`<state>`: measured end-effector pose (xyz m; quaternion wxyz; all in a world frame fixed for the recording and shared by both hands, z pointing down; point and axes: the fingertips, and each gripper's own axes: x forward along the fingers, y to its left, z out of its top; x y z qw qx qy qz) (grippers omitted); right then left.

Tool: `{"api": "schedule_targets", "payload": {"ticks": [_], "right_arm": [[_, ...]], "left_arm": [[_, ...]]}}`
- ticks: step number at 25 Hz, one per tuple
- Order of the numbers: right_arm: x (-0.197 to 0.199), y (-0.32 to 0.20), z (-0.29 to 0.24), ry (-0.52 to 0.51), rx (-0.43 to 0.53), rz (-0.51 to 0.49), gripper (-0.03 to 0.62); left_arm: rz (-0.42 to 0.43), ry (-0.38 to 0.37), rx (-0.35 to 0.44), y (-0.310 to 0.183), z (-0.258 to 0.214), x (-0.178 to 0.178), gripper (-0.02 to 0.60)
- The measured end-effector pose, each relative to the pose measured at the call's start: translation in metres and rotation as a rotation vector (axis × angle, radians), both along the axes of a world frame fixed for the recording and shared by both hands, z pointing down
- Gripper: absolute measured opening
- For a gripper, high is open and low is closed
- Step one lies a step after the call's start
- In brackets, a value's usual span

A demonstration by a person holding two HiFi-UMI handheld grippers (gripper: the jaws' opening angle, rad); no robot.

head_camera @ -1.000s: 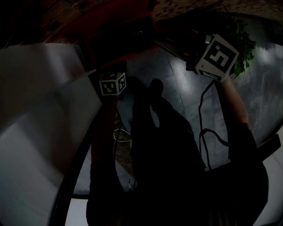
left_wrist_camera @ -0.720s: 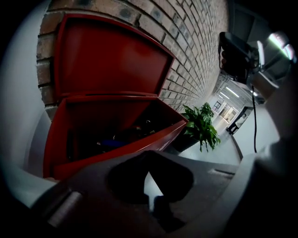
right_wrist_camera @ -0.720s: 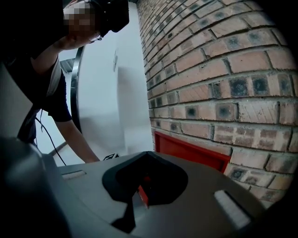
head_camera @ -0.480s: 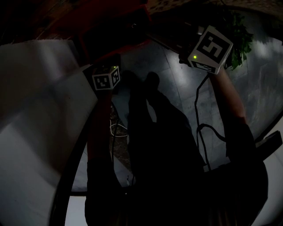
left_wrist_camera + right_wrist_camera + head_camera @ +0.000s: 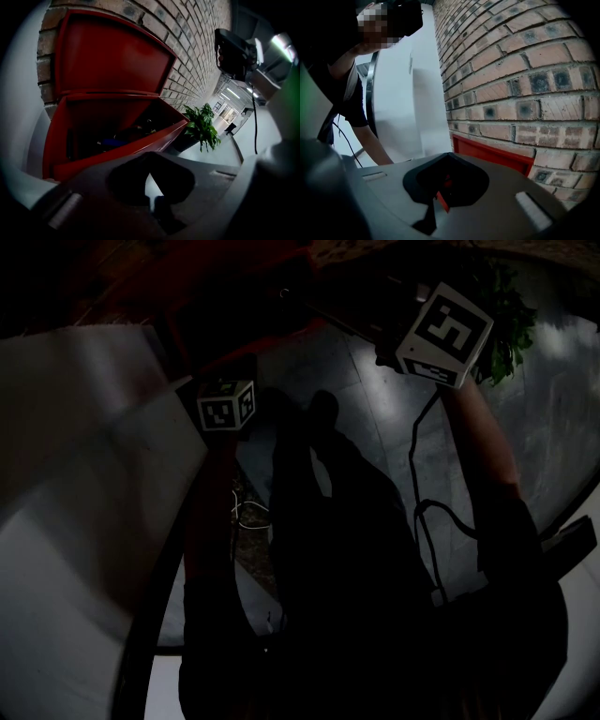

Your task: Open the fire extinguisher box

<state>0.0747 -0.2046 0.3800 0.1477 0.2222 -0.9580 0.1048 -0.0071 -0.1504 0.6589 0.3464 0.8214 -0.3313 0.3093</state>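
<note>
The red fire extinguisher box (image 5: 140, 143) stands against a brick wall (image 5: 197, 33). Its lid (image 5: 112, 56) is raised and leans back on the bricks. Dark items and something blue (image 5: 110, 142) lie inside. My left gripper (image 5: 151, 194) hangs in front of the box's rim, shut with nothing between its jaws. My right gripper (image 5: 440, 197) is shut too and points at the wall beside the lid's red edge (image 5: 492, 154), which it does not hold. The head view is very dark: only the left marker cube (image 5: 225, 406) and the right marker cube (image 5: 443, 334) show clearly.
A potted plant (image 5: 201, 126) stands just right of the box, seen also as the plant (image 5: 511, 324) in the head view. A white curved column (image 5: 84, 474) fills the left. A cable (image 5: 422, 484) hangs from the right gripper. The person's arm (image 5: 370, 140) shows on the left.
In the head view the whole picture has shifted slightly, so both cubes sit a little higher and further left. Neither gripper has moved relative to the box, and the lid stays up.
</note>
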Motion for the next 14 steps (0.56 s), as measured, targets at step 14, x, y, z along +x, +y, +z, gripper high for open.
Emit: {"api": "schedule_targets", "payload": {"ticks": [14], "right_arm": [[0.0012, -0.0061, -0.0066, 0.003, 0.014, -0.010, 0.000]], "left_arm": [[0.008, -0.007, -0.004, -0.0019, -0.0015, -0.0051, 0.000]]}}
